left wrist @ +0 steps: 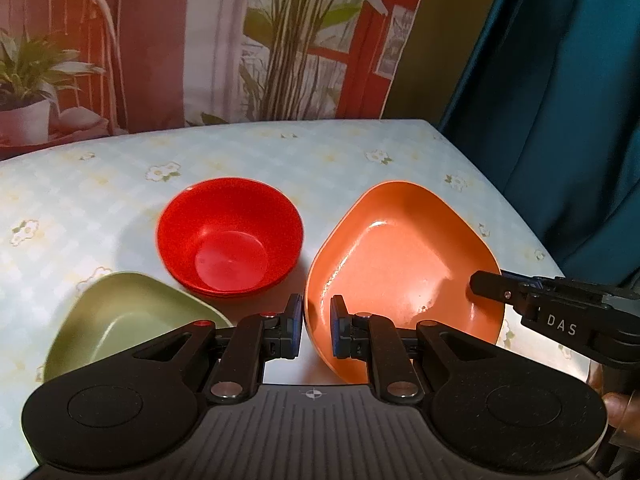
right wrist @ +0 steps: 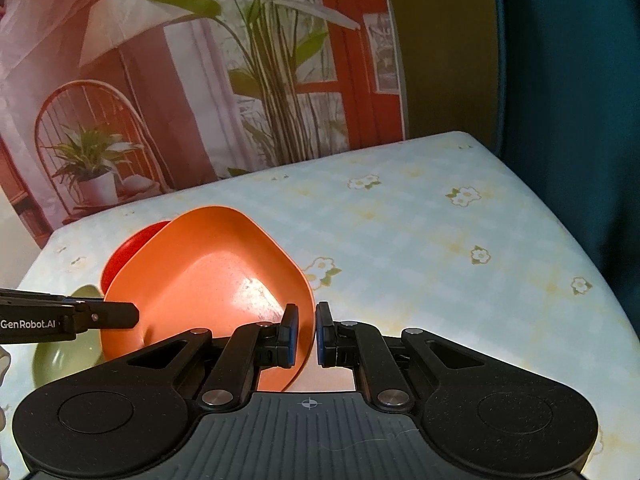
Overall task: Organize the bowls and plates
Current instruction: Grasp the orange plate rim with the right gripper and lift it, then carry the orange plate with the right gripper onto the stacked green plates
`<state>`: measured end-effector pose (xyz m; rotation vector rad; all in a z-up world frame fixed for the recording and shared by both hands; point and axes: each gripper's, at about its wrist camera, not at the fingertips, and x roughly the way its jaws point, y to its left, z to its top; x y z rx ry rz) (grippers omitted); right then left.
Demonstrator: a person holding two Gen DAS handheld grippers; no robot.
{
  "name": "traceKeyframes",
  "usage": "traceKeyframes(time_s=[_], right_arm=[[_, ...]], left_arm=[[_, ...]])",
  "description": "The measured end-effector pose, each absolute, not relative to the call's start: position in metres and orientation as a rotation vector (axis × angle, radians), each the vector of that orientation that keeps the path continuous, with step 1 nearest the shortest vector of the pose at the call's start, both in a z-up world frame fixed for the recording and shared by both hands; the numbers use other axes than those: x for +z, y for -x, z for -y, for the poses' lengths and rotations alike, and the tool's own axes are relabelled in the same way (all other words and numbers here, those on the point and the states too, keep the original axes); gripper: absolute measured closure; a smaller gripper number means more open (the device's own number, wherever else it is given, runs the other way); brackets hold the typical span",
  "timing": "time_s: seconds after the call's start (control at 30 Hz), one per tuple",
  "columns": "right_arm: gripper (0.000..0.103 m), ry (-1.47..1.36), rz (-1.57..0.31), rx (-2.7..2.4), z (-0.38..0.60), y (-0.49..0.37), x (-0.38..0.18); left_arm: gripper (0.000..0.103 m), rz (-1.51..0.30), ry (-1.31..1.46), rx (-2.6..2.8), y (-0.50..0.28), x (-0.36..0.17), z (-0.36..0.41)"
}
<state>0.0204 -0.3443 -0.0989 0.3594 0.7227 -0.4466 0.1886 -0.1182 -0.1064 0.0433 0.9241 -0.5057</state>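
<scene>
The left claw is clamped on the near left rim of the orange plate, one blue-padded finger inside the dish and the other outside it. The right claw is clamped on the opposite rim of the same plate, its jaws drawn nearly together with only the thin wall between them; in the left wrist view its dark tip reaches in from the right and bites the plate's right edge. Held from both sides, the orange plate sits tilted, and a strip of shadow shows beneath its near edge, so it appears raised off the table, though whether its far edge is clear of the cloth cannot be told. Just to the left of the left claw, close beside its left finger, lies a green plate, partly hidden behind the claw's body. A little farther ahead and to the left stands a red bowl, upright on the table and just beside the orange plate; whether the two touch cannot be told. The table carries a pale checked cloth with small flowers. Beyond its far edge hangs a printed backdrop showing plants, a chair and a red window frame, and to the right of that a teal curtain.
</scene>
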Motion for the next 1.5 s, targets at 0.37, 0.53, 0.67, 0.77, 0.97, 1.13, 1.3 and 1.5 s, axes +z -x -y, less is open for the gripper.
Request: traceKeyframes(time_s=[0.37, 0.53, 0.67, 0.77, 0.97, 1.13, 1.3, 1.5], right_arm=[[0.094, -0.368, -0.738, -0.390, 0.312, -0.033, -0.084], [0.094, -0.365, -0.759, -0.355, 0.294, -0.043, -0.083], [0.094, -0.358, -0.776, -0.325, 0.278, -0.055, -0.083], [0.094, -0.350, -0.789, -0.300, 0.264, -0.065, -0.084], [0.094, -0.337, -0.810, -0.243, 0.241, -0.088, -0.088], [0.094, -0.320, -0.833, -0.202, 0.222, -0.105, -0.094], [0.094, -0.307, -0.858, -0.178, 0.209, -0.116, -0.099], [0.094, -0.289, -0.887, -0.172, 0.205, -0.124, -0.109]], left_arm=[[0.088, -0.889, -0.003, -0.475, -0.185, -0.088, 0.080], [0.088, -0.880, 0.024, -0.449, -0.186, -0.084, 0.058], [0.088, -0.877, 0.039, -0.423, -0.187, -0.082, 0.038], [0.088, -0.879, 0.057, -0.401, -0.190, -0.082, 0.021], [0.088, -0.882, 0.089, -0.356, -0.195, -0.080, -0.011], [0.088, -0.890, 0.095, -0.319, -0.199, -0.083, -0.031], [0.088, -0.905, 0.102, -0.305, -0.197, -0.088, -0.042], [0.088, -0.930, 0.120, -0.287, -0.193, -0.100, -0.047]])
